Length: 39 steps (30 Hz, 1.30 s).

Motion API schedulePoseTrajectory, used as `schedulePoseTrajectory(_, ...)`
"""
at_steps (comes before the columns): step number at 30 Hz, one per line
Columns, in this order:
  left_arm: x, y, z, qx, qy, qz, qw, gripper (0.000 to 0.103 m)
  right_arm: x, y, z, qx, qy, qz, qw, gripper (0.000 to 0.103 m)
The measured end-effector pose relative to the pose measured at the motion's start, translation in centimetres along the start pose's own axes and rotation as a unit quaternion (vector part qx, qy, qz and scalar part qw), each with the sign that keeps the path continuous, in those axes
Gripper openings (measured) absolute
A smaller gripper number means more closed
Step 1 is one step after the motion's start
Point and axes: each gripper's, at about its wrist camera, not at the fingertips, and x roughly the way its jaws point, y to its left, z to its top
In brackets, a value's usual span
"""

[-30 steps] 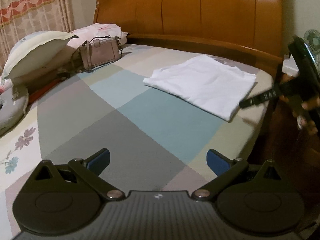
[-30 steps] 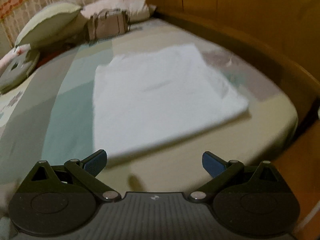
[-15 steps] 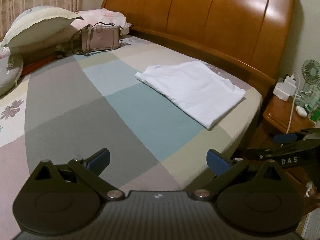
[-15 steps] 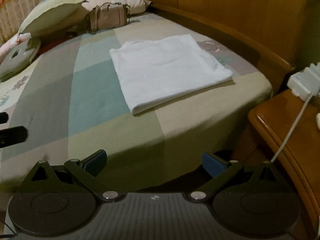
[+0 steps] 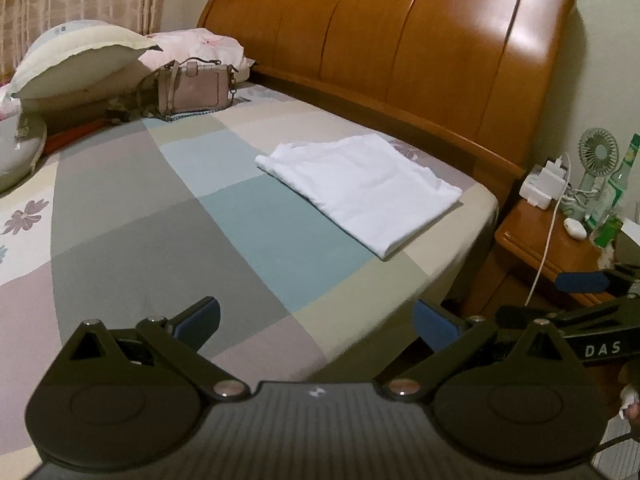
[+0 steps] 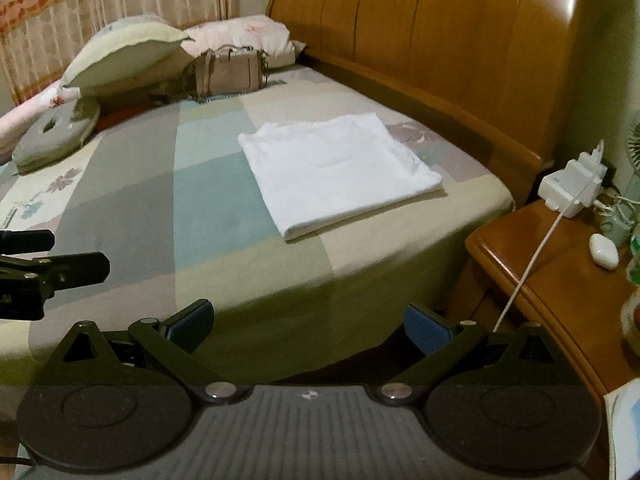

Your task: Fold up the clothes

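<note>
A folded white garment (image 5: 362,190) lies flat on a patchwork bedsheet (image 5: 256,232), near the corner of the bed closest to the wooden headboard (image 5: 400,48) and just across from a wooden nightstand (image 6: 552,276). Both grippers hang back off the bed's edge, well apart from the garment: the left gripper (image 5: 316,322) and the right gripper (image 6: 308,320) each with jaws spread wide and holding nothing. Beyond the garment, at the far end of the headboard, a pink handbag (image 5: 192,88) leans against stacked pillows (image 5: 84,56).
</note>
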Motion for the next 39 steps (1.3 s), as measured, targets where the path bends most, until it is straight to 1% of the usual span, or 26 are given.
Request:
schedulePoseTrajectory(9,-2.7,-0.9,-0.8,-0.002,-0.019,0.004,0.9998,0.102,-3.3,0.7,-0.8,-0.006,-0.034,0.007,0.999,0.103)
schedulePoseTrajectory(15,-4.0,-1.3,-1.2,-0.01,-0.031,0.005,0.9994,0.102,-4.5,0.8,-1.4,-0.01,-0.045,0.009,0.999,0.103)
schedulePoseTrajectory(22,-4.6,-1.6,-1.6,-0.014,-0.03,0.014,0.9993,0.102,-5.2,0.8,-1.8,-0.01,-0.05,0.009,0.999,0.103)
schedulePoseTrajectory(39,-4.7,-2.1,-1.3,-0.005,-0.027,0.011,0.9996,0.102,-5.5,0.8,-1.7,-0.006,-0.053,0.014,0.998,0.103)
